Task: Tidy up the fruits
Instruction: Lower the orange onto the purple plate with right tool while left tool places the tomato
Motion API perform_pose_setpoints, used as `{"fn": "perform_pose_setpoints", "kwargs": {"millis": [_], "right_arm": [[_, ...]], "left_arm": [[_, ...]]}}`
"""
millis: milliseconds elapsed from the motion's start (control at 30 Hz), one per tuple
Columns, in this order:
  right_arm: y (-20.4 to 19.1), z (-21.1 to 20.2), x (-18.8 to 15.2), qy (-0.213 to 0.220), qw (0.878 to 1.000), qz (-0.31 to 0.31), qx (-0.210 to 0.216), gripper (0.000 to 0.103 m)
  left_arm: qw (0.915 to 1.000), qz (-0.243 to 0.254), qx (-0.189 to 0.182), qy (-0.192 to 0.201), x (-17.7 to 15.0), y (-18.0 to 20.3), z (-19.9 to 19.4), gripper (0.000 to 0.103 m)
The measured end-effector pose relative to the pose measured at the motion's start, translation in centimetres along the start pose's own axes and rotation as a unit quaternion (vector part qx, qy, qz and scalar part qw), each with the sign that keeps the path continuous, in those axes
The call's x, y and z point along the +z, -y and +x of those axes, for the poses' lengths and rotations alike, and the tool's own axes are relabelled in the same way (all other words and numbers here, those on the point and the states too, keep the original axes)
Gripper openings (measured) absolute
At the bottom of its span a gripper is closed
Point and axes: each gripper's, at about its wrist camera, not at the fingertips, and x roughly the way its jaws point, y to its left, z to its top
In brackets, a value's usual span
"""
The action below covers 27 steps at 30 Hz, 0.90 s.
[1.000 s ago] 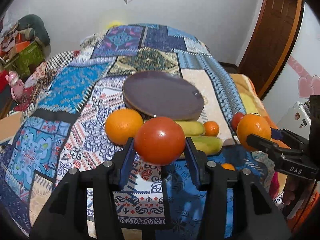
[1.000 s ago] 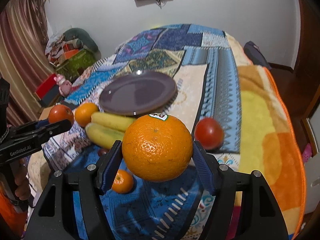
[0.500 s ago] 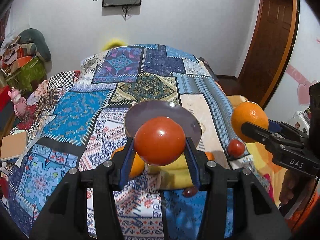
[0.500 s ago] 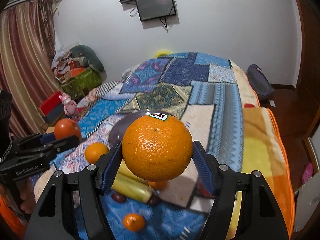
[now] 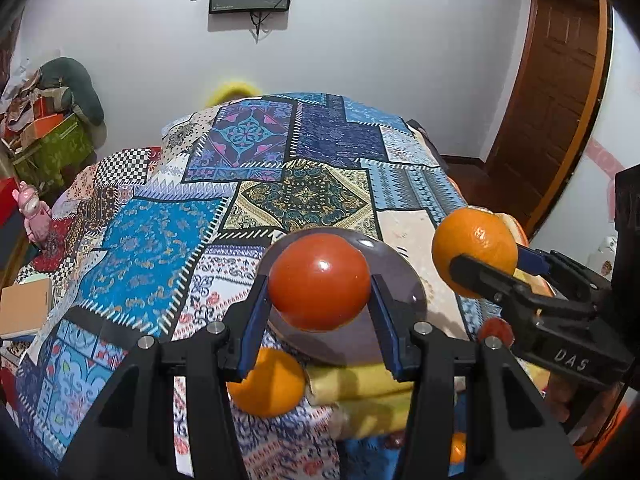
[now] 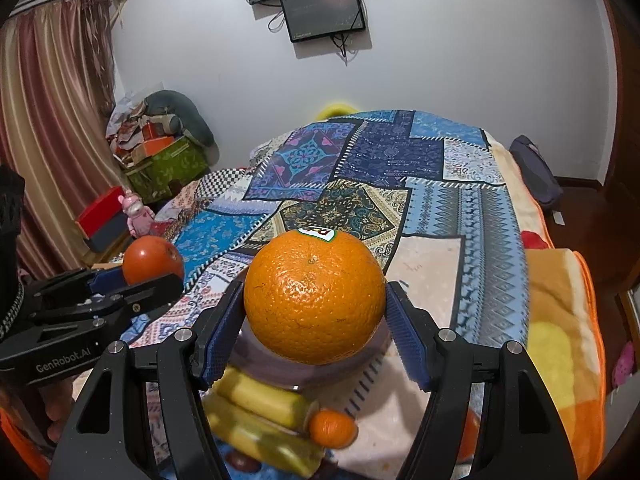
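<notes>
Purple plate on the bed quilt, holding nothing that shows; much of it hidden behind the held fruit. Left gripper clamped on a tomato, raised in front of the plate. Right gripper clamped on an orange, sticker at its top, also raised in front of the plate. Bananas lying flat just before the plate's near rim, long axis running left to right. Second orange beside them; small tangerine touching their right end.
</notes>
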Motion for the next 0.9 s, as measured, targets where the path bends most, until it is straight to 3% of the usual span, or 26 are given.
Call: {"fn": "perform_pose_setpoints", "kwargs": {"millis": [433,900], "right_arm": [[1.3,5.8,1.3,-0.054,0.998,-0.026,-0.009,0.066],[2.0,10.8,0.6,-0.129,0.99,-0.054,-0.006,0.066]], "left_arm": [[0.9987,0.004,0.014,-0.049,2.0,-1.6,6.6,0.049],[0.9923,0.006,-0.002,-0.124,2.2,-2.3,12.4,0.049]]}}
